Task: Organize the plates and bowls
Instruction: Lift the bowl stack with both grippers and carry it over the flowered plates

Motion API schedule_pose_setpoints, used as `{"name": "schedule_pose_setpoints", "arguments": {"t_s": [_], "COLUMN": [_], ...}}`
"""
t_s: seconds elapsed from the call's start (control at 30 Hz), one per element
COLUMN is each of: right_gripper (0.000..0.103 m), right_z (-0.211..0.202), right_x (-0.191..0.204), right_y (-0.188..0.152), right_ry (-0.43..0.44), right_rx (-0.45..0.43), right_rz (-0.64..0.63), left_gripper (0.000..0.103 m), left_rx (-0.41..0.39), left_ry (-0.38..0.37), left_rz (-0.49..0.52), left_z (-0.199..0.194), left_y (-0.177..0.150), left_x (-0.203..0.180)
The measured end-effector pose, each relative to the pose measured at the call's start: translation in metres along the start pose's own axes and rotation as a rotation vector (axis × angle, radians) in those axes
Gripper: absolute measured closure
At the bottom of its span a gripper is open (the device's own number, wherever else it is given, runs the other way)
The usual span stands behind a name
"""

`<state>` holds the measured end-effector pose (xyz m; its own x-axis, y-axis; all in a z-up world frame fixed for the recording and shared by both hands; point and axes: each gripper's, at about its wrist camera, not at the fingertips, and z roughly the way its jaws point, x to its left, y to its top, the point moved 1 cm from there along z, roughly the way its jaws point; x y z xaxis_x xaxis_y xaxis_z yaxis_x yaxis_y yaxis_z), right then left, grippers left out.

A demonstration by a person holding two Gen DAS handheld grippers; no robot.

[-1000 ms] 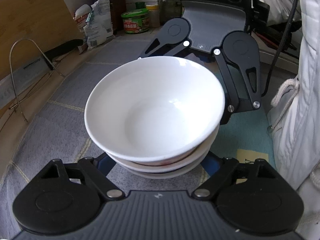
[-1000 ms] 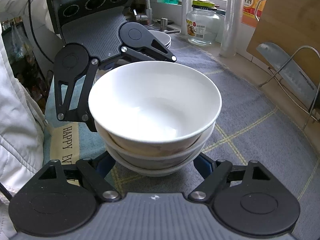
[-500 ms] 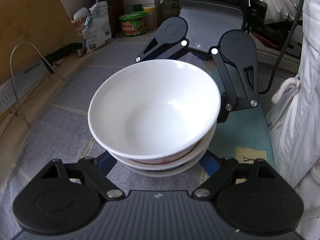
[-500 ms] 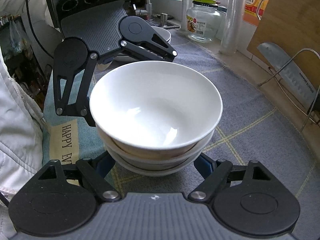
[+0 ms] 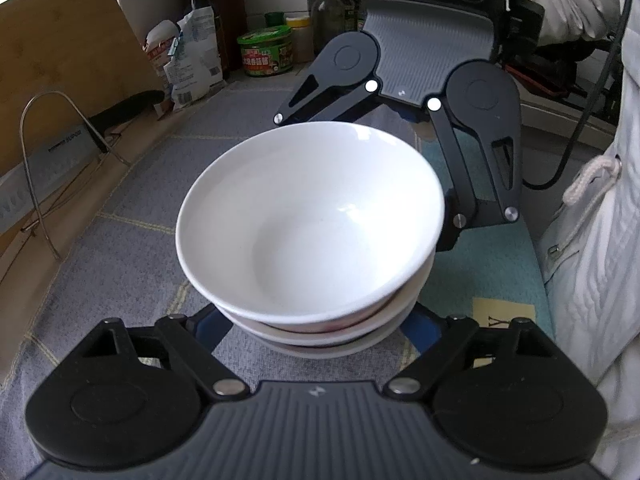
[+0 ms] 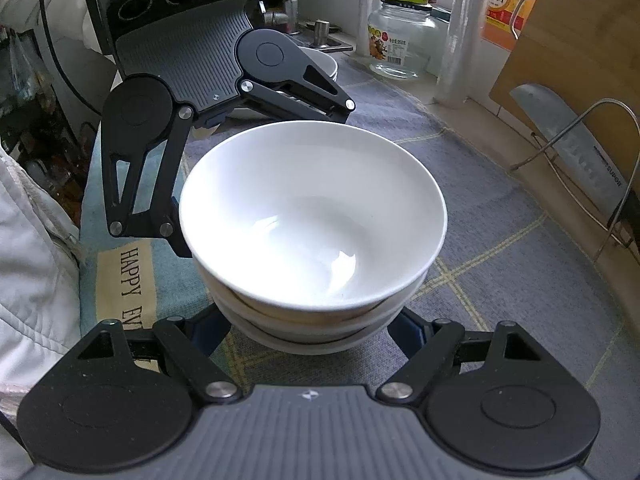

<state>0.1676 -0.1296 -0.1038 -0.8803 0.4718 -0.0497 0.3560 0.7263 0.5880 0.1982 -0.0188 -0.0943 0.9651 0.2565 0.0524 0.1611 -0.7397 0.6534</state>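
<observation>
The stack of glossy white ceramic bowls [image 5: 310, 220] sits mid-worktop [image 5: 120, 256], cradled at six o'clock by the left hand-held gripper [image 5: 316, 320], twelve by the right hand-held gripper [image 6: 310, 320], both clasping low. Heavy, slick, breakable: I'd grip beneath the bottom bowl.

Counter [image 6: 500, 140]: grey checked mat [image 6: 500, 240], glass jar [image 6: 400, 44], wire rack [image 5: 52, 160].

bowls [image 5: 310, 220] – nested, on mat [image 5: 132, 248] | tongs [image 5: 320, 322] – either side
</observation>
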Motion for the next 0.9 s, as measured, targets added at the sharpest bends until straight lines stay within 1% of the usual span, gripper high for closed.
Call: {"name": "schedule_pose_setpoints", "arguments": {"t_s": [0.3, 0.53, 0.63, 0.9], "right_gripper": [0.015, 0.015, 0.016, 0.016], "right_z": [-0.006, -0.009, -0.009, -0.002], "right_x": [0.003, 0.008, 0.011, 0.028], "right_y": [0.012, 0.025, 0.033, 0.065], "right_ry": [0.001, 0.036, 0.057, 0.058], "right_rx": [0.006, -0.004, -0.006, 0.002], "right_rz": [-0.044, -0.125, -0.150, -0.173], "left_gripper": [0.014, 0.014, 0.013, 0.014], "left_rx": [-0.016, -0.001, 0.007, 0.004], "left_ry": [0.035, 0.109, 0.130, 0.154], "left_rz": [-0.029, -0.072, -0.094, -0.105], "left_z": [-0.012, -0.029, -0.039, -0.068], "left_y": [-0.001, -0.004, -0.006, -0.019], "left_x": [-0.003, -0.014, -0.017, -0.011]}}
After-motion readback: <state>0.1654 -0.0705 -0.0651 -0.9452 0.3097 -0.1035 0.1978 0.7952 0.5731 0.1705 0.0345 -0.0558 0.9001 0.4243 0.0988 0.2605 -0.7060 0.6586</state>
